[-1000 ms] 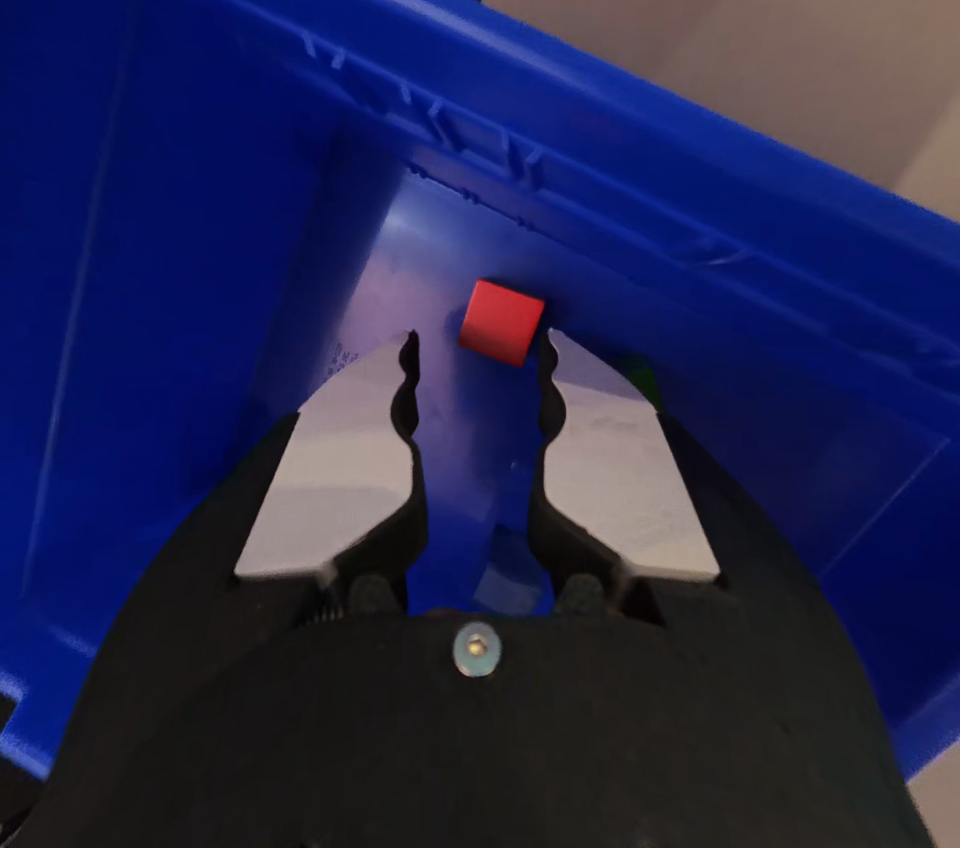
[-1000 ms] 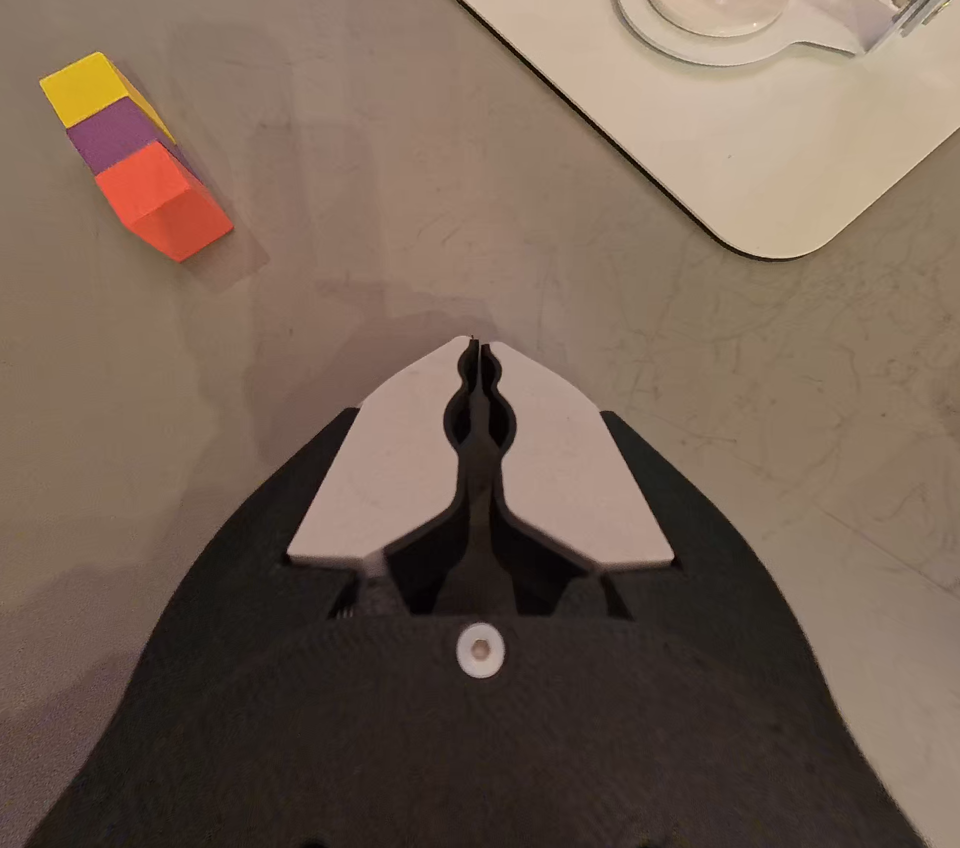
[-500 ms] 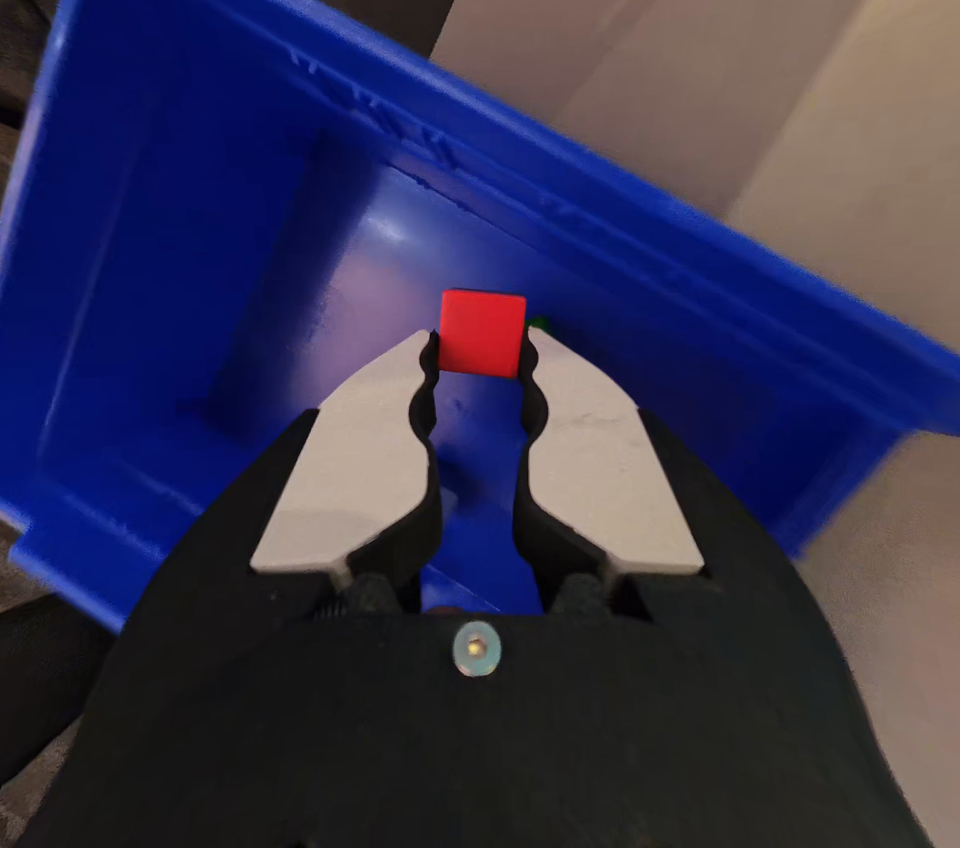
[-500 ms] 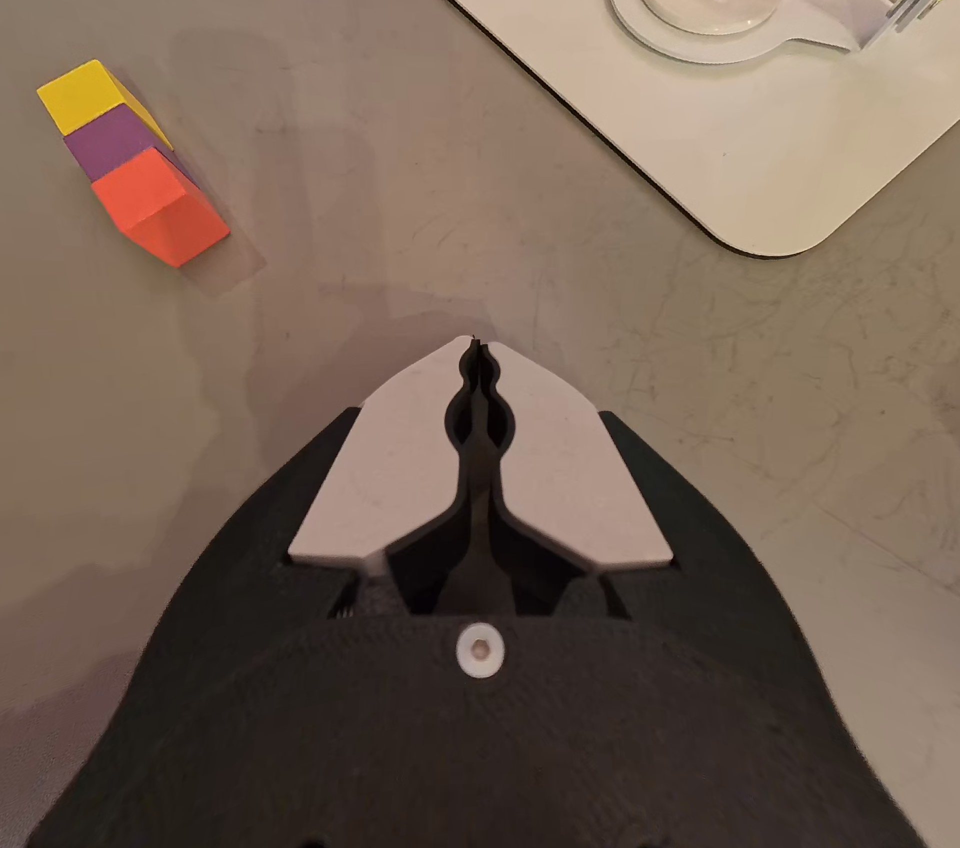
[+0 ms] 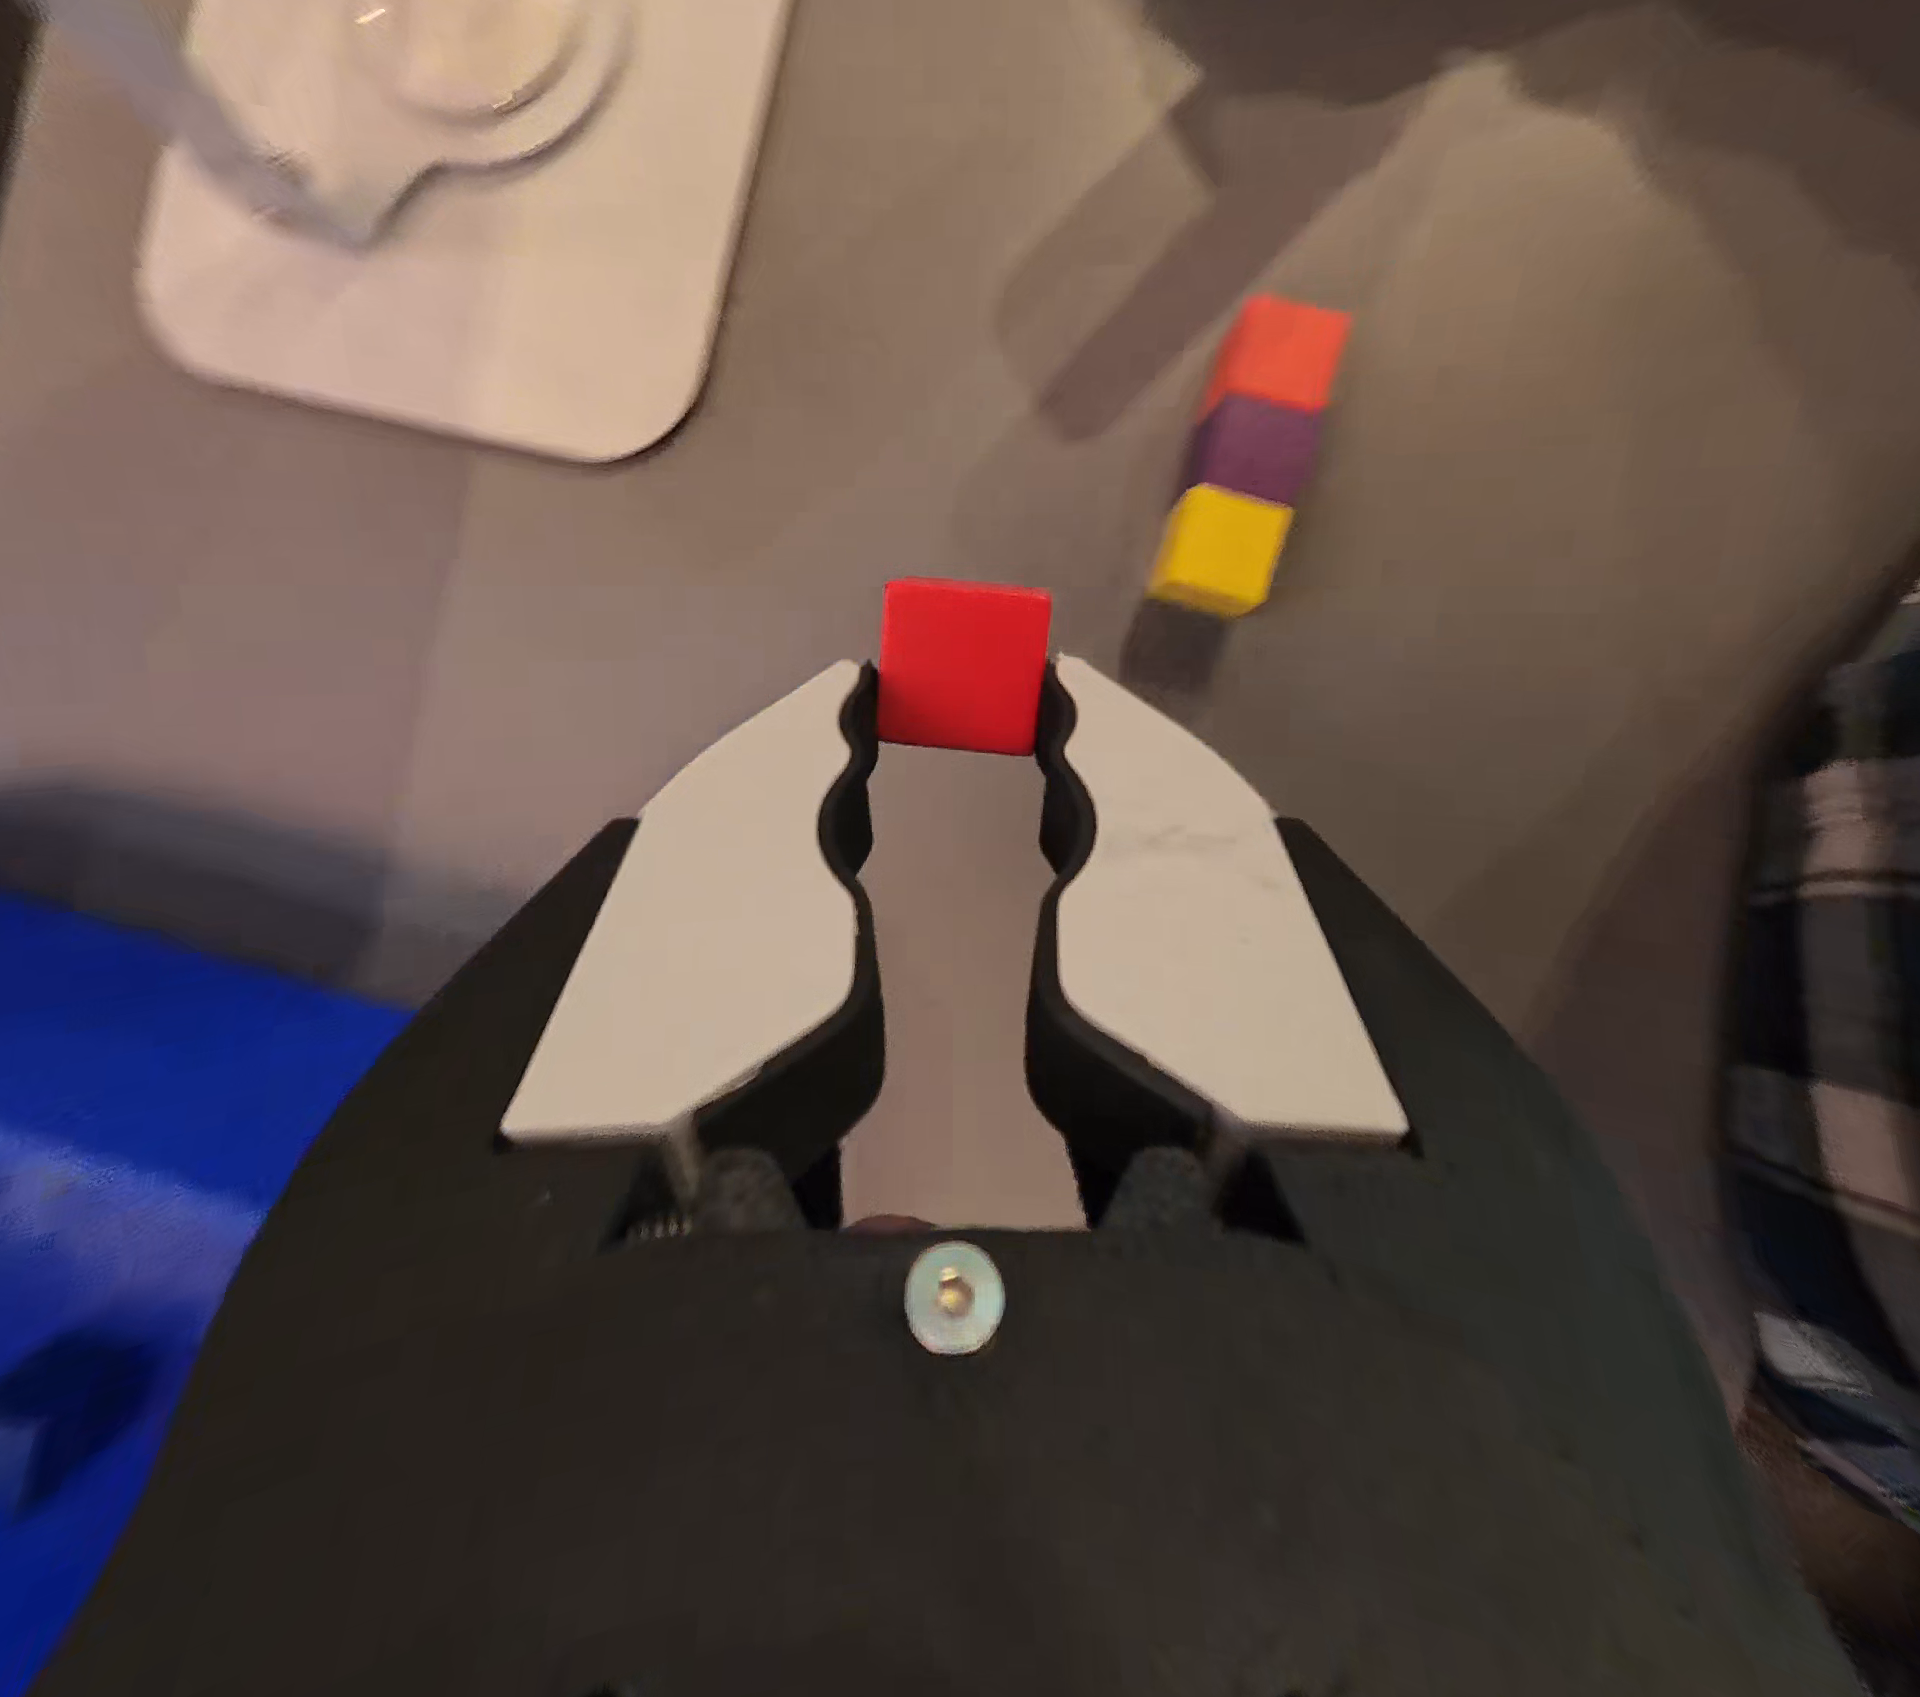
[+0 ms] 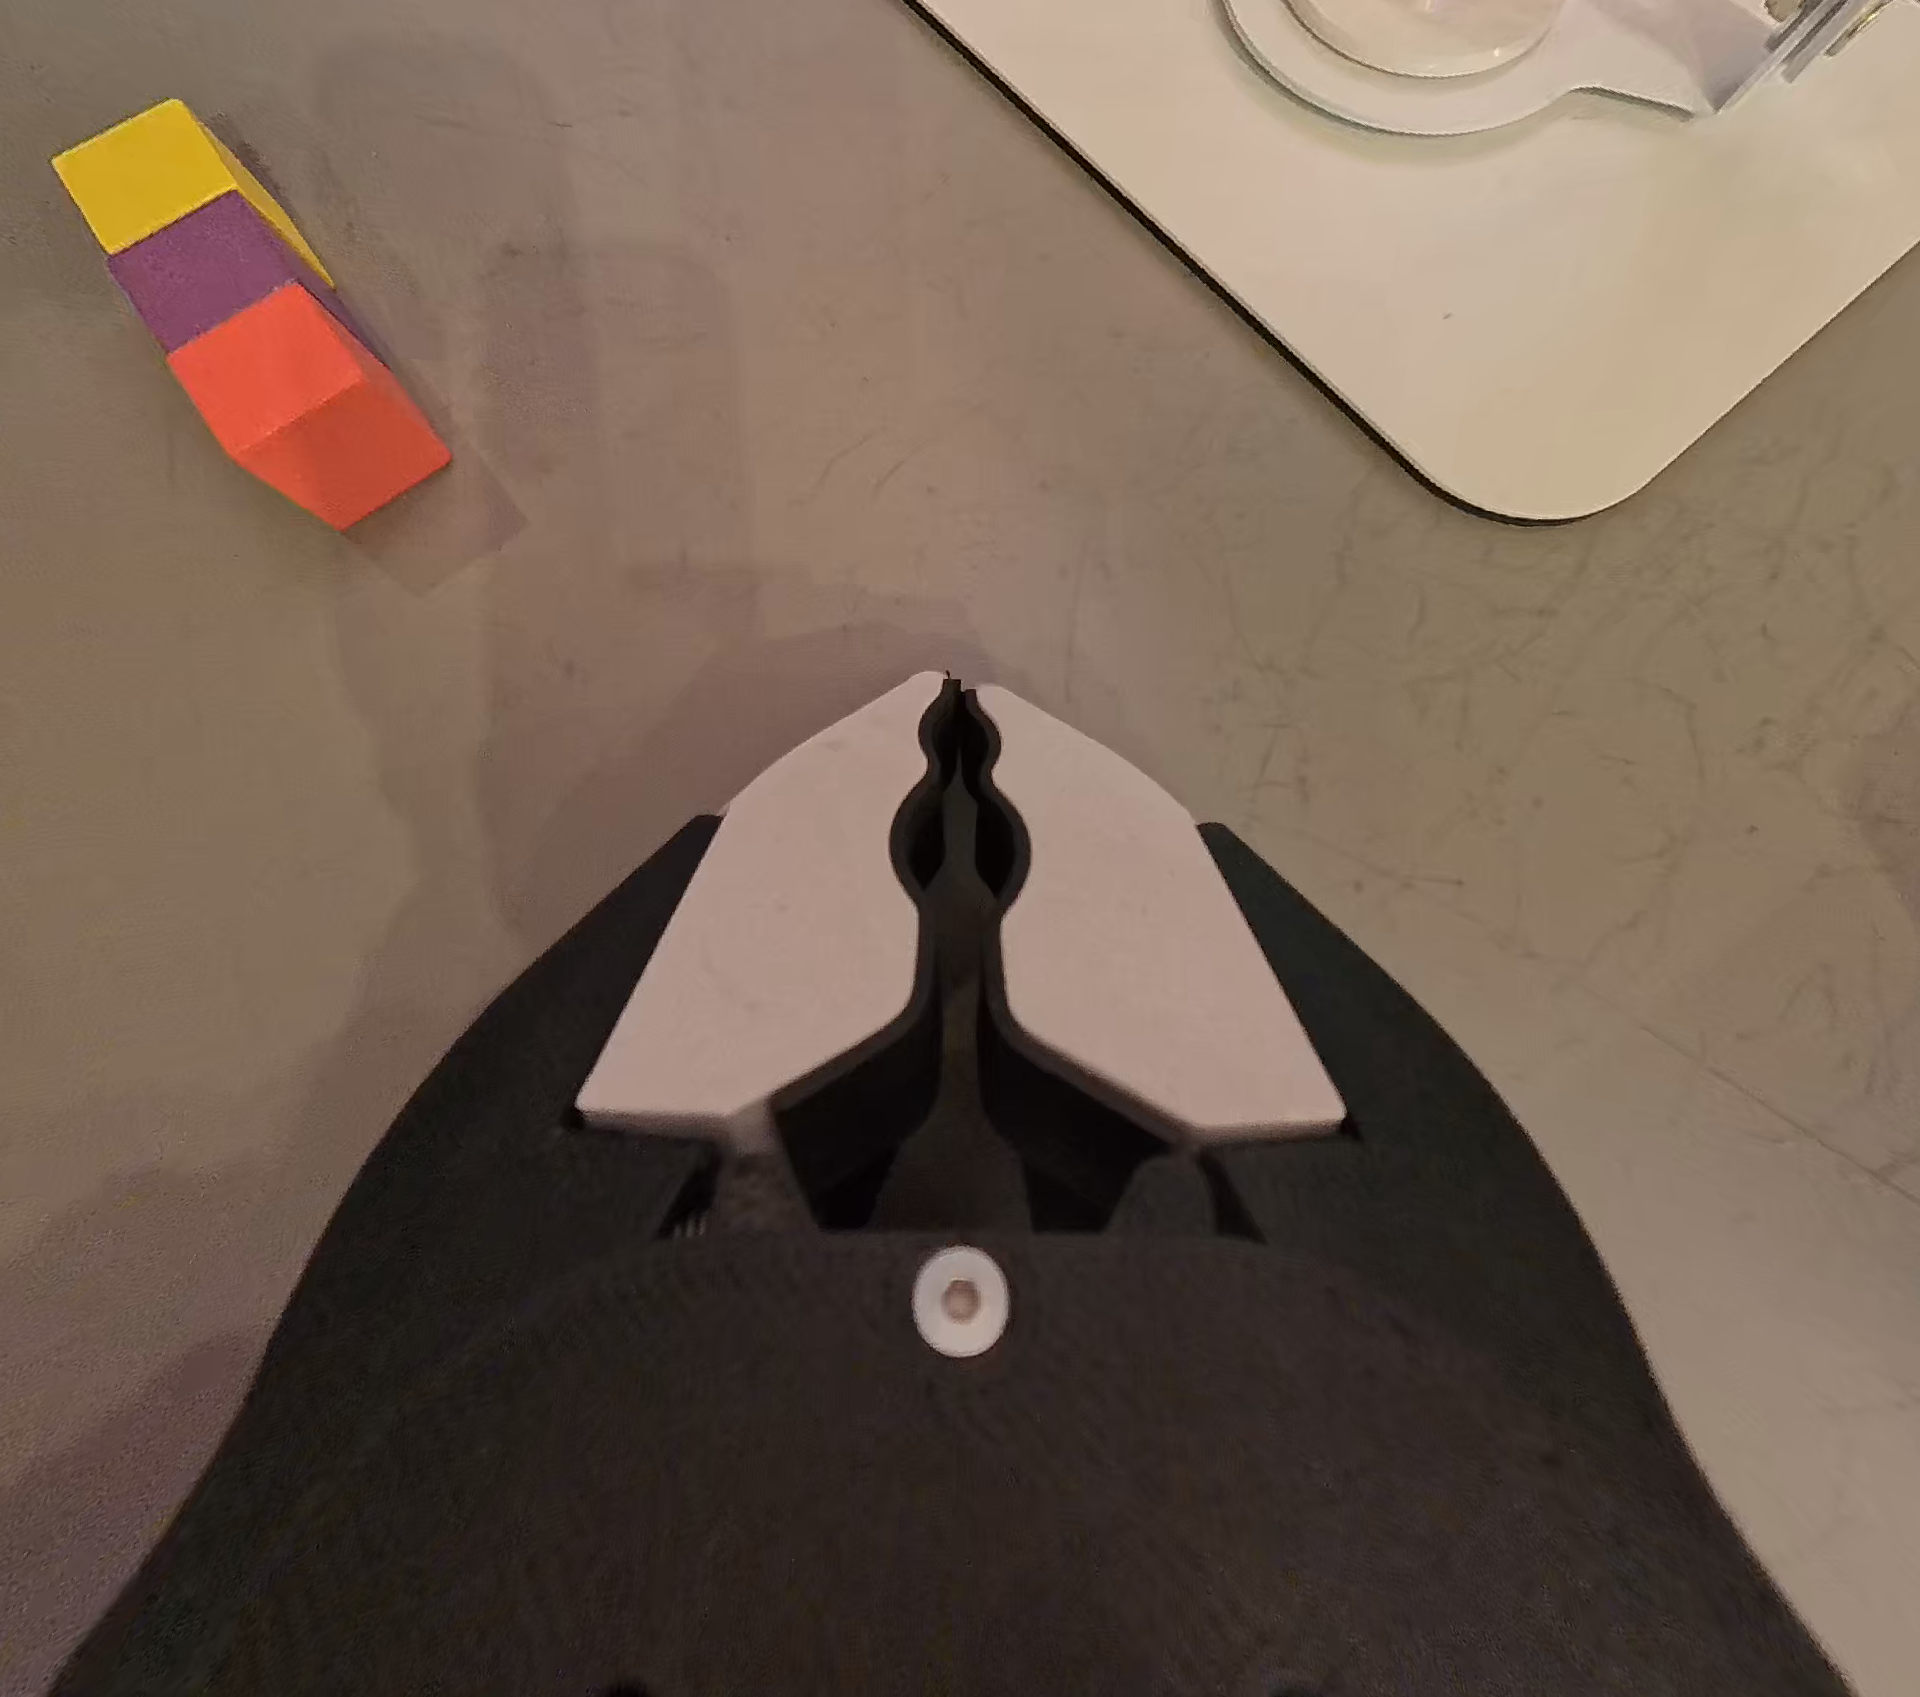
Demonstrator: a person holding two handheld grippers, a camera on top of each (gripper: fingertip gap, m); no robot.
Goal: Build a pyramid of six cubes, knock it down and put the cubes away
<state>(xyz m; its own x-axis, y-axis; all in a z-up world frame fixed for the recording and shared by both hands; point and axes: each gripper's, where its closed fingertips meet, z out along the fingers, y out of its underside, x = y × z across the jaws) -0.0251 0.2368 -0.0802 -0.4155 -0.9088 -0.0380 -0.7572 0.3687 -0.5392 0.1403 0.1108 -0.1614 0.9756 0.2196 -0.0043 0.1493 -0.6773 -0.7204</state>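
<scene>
My left hand-held gripper [image 5: 961,691] is pinching the red cube [image 5: 961,668], both pads [image 5: 858,712] pressed flat on opposite side faces, with the cube sticking out a little past the tips. What changed: a second ago the jaws stood spread inside the blue bin [image 5: 125,1128] with the cube lying loose on its floor beyond the tips; half a second ago they had closed on it, still over the bin; now the cube is lifted out and hangs over the grey table [image 5: 520,660], with the bin down at the lower left edge of the left view. My read: this is cube four going to the build, first of the second row. The base row is already laid: orange cube [image 5: 1283,354], purple cube [image 5: 1252,452] and yellow cube [image 5: 1221,546], touching face to face in one straight line, ahead and to the right of the red one. That row's long axis runs away from my left wrist, leaning slightly right, yellow end nearest. The red cube itself has no long axis; one face looks straight at the camera, its edges square to the jaws and roughly in line with the row. The picture is motion-blurred. My right hand-held gripper [image 6: 956,691] is pressed together with nothing in it, above bare table, and has not shifted over the last second. A white board [image 6: 1455,297] with a clear disc lies well off the row.
</scene>
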